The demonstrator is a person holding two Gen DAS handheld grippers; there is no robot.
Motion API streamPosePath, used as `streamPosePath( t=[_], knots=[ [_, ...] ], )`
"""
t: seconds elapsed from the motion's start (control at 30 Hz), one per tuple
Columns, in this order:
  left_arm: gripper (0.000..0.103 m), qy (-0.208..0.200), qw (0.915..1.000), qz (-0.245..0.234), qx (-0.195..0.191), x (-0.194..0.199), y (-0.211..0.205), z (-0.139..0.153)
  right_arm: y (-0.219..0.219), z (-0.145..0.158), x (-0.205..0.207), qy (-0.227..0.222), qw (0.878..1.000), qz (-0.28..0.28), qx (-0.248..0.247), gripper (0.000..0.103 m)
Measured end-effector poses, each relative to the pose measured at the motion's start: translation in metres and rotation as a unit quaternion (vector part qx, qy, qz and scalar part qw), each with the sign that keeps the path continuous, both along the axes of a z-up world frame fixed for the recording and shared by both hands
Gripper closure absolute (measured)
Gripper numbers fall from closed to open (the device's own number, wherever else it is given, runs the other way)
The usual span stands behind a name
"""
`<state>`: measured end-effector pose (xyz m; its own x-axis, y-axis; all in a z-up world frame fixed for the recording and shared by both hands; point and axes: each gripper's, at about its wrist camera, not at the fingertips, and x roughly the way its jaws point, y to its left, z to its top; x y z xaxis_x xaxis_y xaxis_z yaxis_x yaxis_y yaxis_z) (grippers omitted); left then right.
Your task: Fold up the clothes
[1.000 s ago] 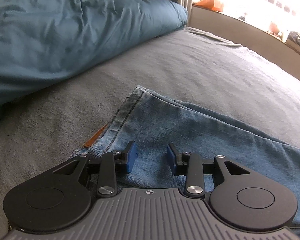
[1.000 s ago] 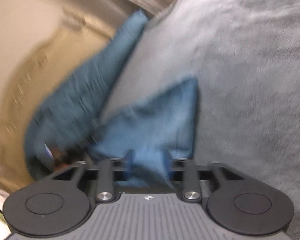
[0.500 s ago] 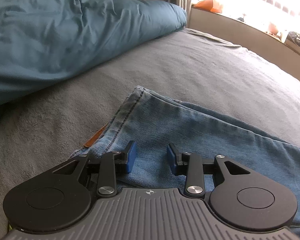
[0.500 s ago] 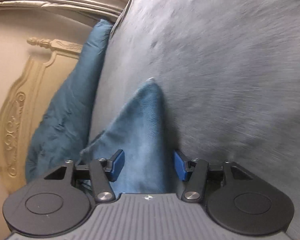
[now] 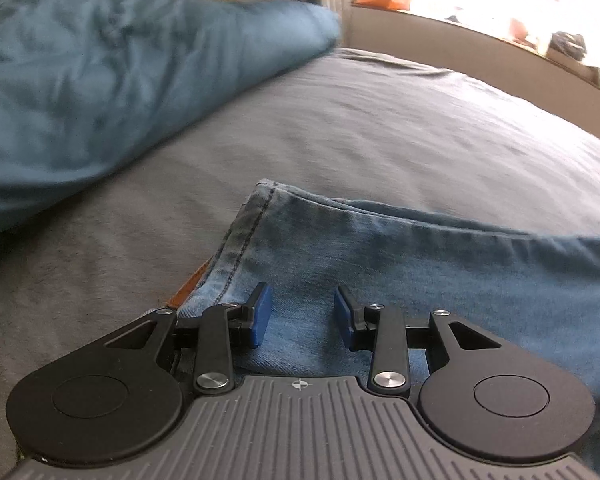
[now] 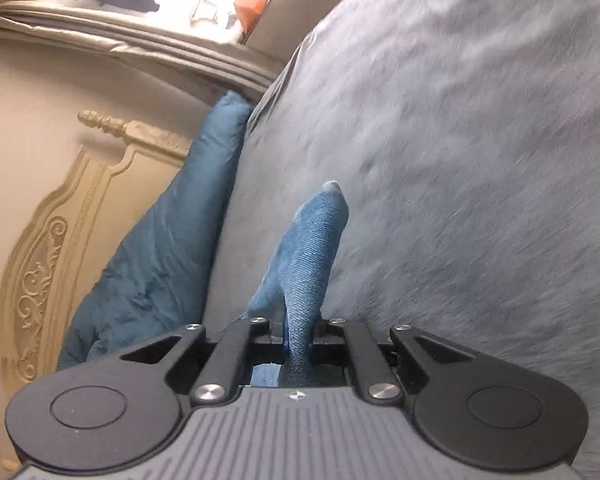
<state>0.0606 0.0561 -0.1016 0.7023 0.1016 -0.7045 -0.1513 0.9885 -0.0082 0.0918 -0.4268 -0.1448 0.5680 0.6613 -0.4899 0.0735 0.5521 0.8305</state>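
Note:
Light blue jeans (image 5: 400, 264) lie on the grey bedsheet (image 5: 380, 120), a stitched hem edge and a tan leather patch (image 5: 186, 288) at their left side. My left gripper (image 5: 302, 312) stands open just above the denim, its blue pads apart with nothing clamped. In the right wrist view a fold of the same jeans (image 6: 312, 264) sticks up from between the jaws. My right gripper (image 6: 298, 338) is shut on that fold, above the grey sheet (image 6: 480, 140).
A teal duvet (image 5: 100, 80) is bunched at the left of the bed, also seen as the teal duvet (image 6: 160, 260) against a cream carved headboard (image 6: 60, 248). A beige bed frame edge (image 5: 480, 56) runs behind, under a bright window.
My right gripper was open around the denim fold half a second ago and has now shut on it. The left gripper has shifted slightly and stays open.

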Motion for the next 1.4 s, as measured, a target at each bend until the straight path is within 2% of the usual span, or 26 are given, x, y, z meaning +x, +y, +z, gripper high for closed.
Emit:
streamPosePath(
  t=[0.17,0.3,0.37,0.4,0.47,0.53,0.6,0.7,0.8,0.87,0.93,0.97,1.0,1.07,1.13,1.23,1.3,1.37,1.4],
  knots=[
    [0.067,0.006,0.9966,-0.081,-0.019,-0.001,-0.042,0.0,-0.036,0.022,-0.025,-0.023,0.999,-0.033,-0.025,0.095],
    [0.063,0.002,0.9917,-0.129,-0.003,-0.002,-0.069,-0.004,-0.064,0.02,-0.045,-0.013,0.997,-0.062,-0.041,0.094],
    [0.063,0.0,0.9914,-0.131,0.0,0.0,-0.069,-0.008,-0.064,0.005,-0.041,0.005,0.996,-0.056,-0.069,0.089],
    [0.063,-0.001,0.9911,-0.133,-0.003,0.0,-0.067,-0.009,-0.065,0.002,-0.041,0.023,0.992,-0.061,-0.112,0.083],
    [0.063,-0.004,0.9904,-0.138,-0.006,-0.001,-0.063,-0.005,-0.066,-0.005,-0.04,0.056,0.977,-0.072,-0.192,0.078],
    [0.063,-0.013,0.99,-0.141,-0.003,-0.005,-0.06,0.003,-0.075,0.002,-0.053,0.045,0.979,-0.096,-0.174,0.077],
    [0.062,-0.032,0.9887,-0.146,-0.001,-0.011,-0.058,0.013,-0.076,0.018,-0.065,0.017,0.977,-0.103,-0.185,0.077],
    [0.059,-0.055,0.9849,-0.164,-0.011,-0.009,-0.056,0.024,-0.058,0.041,-0.063,-0.033,0.972,-0.079,-0.22,0.077],
    [0.059,-0.041,0.9841,-0.172,-0.012,0.013,-0.063,0.018,-0.032,0.049,-0.045,-0.066,0.97,-0.038,-0.23,0.077],
    [0.059,-0.016,0.9873,-0.158,-0.009,0.031,-0.064,0.005,-0.022,0.038,-0.027,-0.066,0.97,-0.017,-0.235,0.077],
    [0.059,0.003,0.9896,-0.144,-0.01,0.045,-0.064,-0.008,-0.013,0.021,-0.009,-0.051,0.962,-0.009,-0.268,0.079],
    [0.059,0.0,0.9897,-0.142,-0.014,0.045,-0.064,-0.01,-0.011,0.012,-0.001,-0.037,0.953,-0.016,-0.3,0.083],
    [0.059,-0.004,0.9896,-0.143,-0.014,0.044,-0.064,-0.01,-0.009,0.004,0.006,-0.023,0.944,-0.025,-0.328,0.099],
    [0.059,-0.006,0.9893,-0.145,-0.012,0.04,-0.064,-0.009,-0.02,0.006,0.007,-0.01,0.947,-0.066,-0.313,0.099],
    [0.059,-0.007,0.9895,-0.143,-0.019,0.038,-0.06,-0.01,-0.013,0.021,0.0,-0.033,0.949,-0.07,-0.306,0.097],
    [0.059,-0.01,0.9898,-0.141,-0.021,0.037,-0.06,-0.011,0.027,0.031,-0.002,-0.064,0.951,0.021,-0.301,0.096],
    [0.059,-0.012,0.9894,-0.144,-0.018,0.038,-0.061,-0.012,0.058,0.03,0.0,-0.076,0.947,0.094,-0.298,0.096],
    [0.059,-0.014,0.9887,-0.148,-0.017,0.038,-0.06,-0.012,0.082,0.016,0.011,-0.069,0.935,0.117,-0.326,0.096],
    [0.059,-0.014,0.9884,-0.15,-0.019,0.038,-0.059,-0.012,0.085,0.006,0.022,-0.055,0.934,0.102,-0.339,0.096]
  ],
)
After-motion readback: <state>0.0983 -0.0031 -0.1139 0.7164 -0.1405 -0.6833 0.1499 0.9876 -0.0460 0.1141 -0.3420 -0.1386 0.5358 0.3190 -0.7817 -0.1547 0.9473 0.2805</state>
